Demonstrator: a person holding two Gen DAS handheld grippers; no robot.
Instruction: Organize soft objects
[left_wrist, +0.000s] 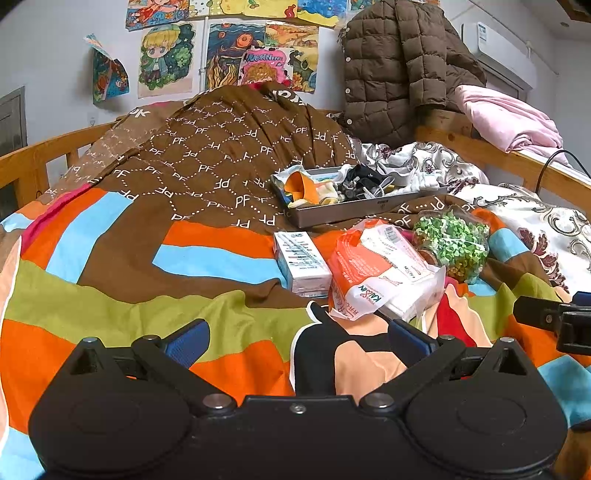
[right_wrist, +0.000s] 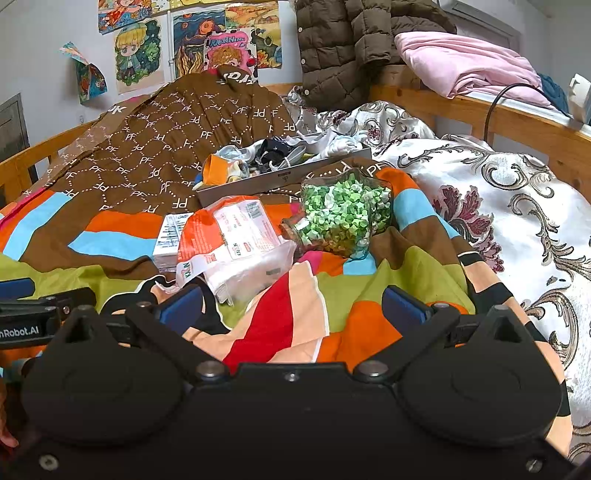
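A peach, red and black garment (right_wrist: 291, 314) lies crumpled on the striped quilt, close under both grippers. My right gripper (right_wrist: 291, 308) is open above its red and peach part. My left gripper (left_wrist: 299, 341) is open too, and the garment's black and peach edge (left_wrist: 351, 362) shows between its blue pads (left_wrist: 188, 343). Farther back a grey tray (left_wrist: 354, 212) holds several socks (left_wrist: 310, 188), orange, pale and dark. The same tray (right_wrist: 258, 182) appears in the right wrist view.
An orange tissue pack (left_wrist: 380, 273), a white carton (left_wrist: 301, 262) and a lying jar of green paper stars (left_wrist: 450, 243) sit between grippers and tray. A brown patterned quilt (left_wrist: 221, 155) is heaped behind. A wooden bed rail (left_wrist: 517, 162) carries a brown jacket and pink bedding.
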